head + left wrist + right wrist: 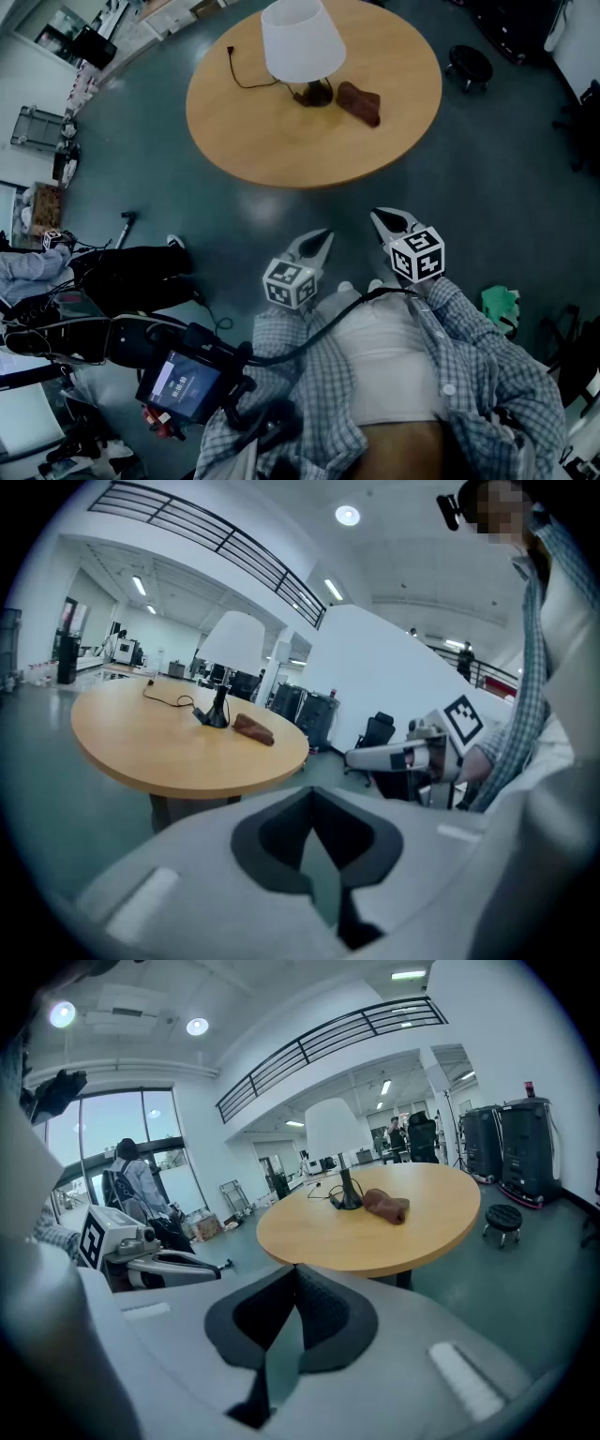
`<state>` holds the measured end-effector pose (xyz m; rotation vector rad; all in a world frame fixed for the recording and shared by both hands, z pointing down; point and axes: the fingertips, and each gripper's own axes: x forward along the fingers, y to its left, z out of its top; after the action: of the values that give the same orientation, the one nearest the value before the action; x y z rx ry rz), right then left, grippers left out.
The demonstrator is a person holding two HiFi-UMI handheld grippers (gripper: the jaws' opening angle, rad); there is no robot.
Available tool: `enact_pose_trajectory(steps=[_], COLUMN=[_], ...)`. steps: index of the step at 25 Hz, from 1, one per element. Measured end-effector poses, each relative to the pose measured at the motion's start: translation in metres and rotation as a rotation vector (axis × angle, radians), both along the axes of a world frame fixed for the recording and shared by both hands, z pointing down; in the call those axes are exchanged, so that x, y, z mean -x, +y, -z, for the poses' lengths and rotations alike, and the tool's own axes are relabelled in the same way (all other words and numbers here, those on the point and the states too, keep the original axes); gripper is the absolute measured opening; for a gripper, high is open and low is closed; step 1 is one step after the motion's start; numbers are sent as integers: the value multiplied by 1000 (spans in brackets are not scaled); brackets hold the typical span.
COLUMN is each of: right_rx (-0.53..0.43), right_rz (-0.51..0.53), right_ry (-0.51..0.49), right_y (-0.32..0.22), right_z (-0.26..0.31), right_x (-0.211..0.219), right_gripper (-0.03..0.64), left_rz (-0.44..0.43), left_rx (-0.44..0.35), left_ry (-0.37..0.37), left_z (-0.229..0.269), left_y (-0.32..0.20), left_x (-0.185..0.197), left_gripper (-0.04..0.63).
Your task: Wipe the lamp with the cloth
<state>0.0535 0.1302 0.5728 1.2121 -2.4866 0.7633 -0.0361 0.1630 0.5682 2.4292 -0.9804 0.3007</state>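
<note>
A lamp [302, 39] with a white shade and a dark base stands on the round wooden table [281, 131]. A crumpled brown cloth [360, 101] lies just right of the base. Both grippers hang over the floor, well short of the table's near edge and close to the person's body. The left gripper [324, 234] and the right gripper [377, 217] are shut with nothing in them. In the left gripper view the lamp [232, 644] and cloth [253, 728] are far beyond the closed jaws [314, 794]. The right gripper view shows lamp [336, 1129], cloth [386, 1205] and shut gripper [294, 1271].
The lamp's black cord [246, 80] trails left across the table. A black stool [469, 66] stands right of the table. A person's dark-clad legs [131, 272] stretch out at the left. A screen device [178, 384] hangs at the waist. Something green [500, 305] lies on the floor.
</note>
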Motion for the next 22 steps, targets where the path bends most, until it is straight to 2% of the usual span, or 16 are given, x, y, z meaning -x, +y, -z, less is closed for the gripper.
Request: enact_pose_trajectory(steps=[15,22], right_rx=[3,11], right_rz=[0,-16], right_ry=[-2,-32], right_y=[4,4], right_z=[-1,3], right_x=[1,-6], right_gripper=[3,5], left_rz=[-4,8], left_rx=[3,-4], left_ry=[-3,-4], left_z=[-1,1], left_y=[5,4], left_x=[-1,-4], left_gripper=[4,3])
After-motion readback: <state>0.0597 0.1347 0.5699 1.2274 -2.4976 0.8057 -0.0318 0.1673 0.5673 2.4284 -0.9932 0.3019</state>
